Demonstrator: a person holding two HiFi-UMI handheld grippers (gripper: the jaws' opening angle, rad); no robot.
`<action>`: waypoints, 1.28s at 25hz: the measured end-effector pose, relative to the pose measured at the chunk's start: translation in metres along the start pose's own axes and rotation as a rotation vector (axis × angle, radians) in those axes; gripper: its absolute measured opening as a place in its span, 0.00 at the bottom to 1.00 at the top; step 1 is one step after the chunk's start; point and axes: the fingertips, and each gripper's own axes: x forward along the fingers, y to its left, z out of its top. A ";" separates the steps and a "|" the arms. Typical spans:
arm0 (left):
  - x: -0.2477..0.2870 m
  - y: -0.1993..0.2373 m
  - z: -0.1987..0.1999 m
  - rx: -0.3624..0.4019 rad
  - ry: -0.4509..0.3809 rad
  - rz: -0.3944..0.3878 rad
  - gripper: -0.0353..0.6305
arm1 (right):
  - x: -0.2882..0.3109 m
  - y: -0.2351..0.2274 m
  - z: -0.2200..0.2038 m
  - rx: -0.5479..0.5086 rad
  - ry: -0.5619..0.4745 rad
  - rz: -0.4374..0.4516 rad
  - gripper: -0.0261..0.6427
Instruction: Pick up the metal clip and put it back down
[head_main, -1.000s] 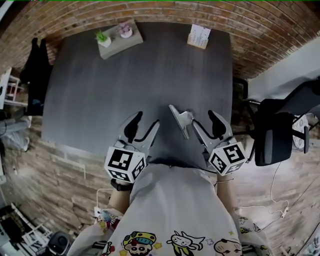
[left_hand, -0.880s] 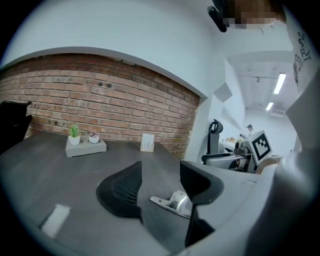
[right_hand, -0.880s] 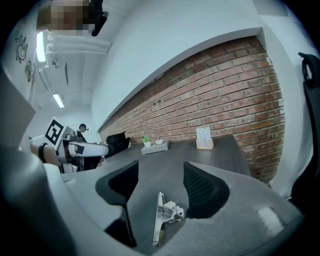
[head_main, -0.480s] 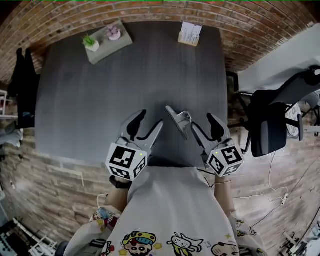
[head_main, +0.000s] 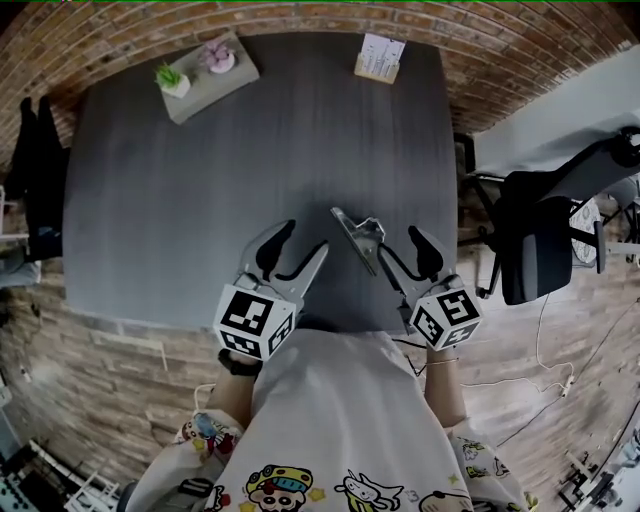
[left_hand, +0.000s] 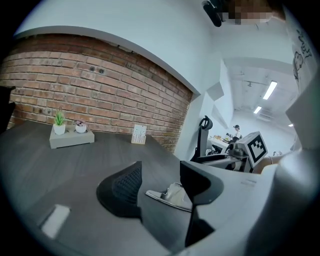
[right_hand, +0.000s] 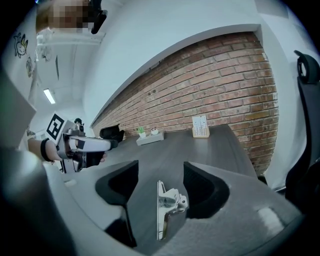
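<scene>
Metal clip is lying on the dark desk in the gap between the jaws of the right gripper. Those jaws are standing wide apart on either side of it and are not closing on it. The clip's looped handle is sitting very near the right-hand jaw, and contact there cannot be made out. In the head view the clip is resting near the desk's near edge, just ahead of the right gripper.

The left gripper is hovering beside it with its jaws also spread wide and holding nothing, and the clip is showing beyond them on the desk. At the far edge, a tray of small potted plants and a card stand are sitting well apart, in front of the brick wall.
</scene>
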 end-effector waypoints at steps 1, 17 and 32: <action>0.001 0.000 -0.003 -0.003 0.007 -0.005 0.42 | 0.002 0.000 -0.003 0.000 0.008 0.001 0.45; 0.015 -0.001 -0.042 -0.035 0.071 -0.042 0.42 | 0.038 -0.014 -0.066 0.043 0.167 0.019 0.45; 0.031 -0.004 -0.064 -0.064 0.102 -0.040 0.41 | 0.065 -0.019 -0.096 0.068 0.276 0.095 0.45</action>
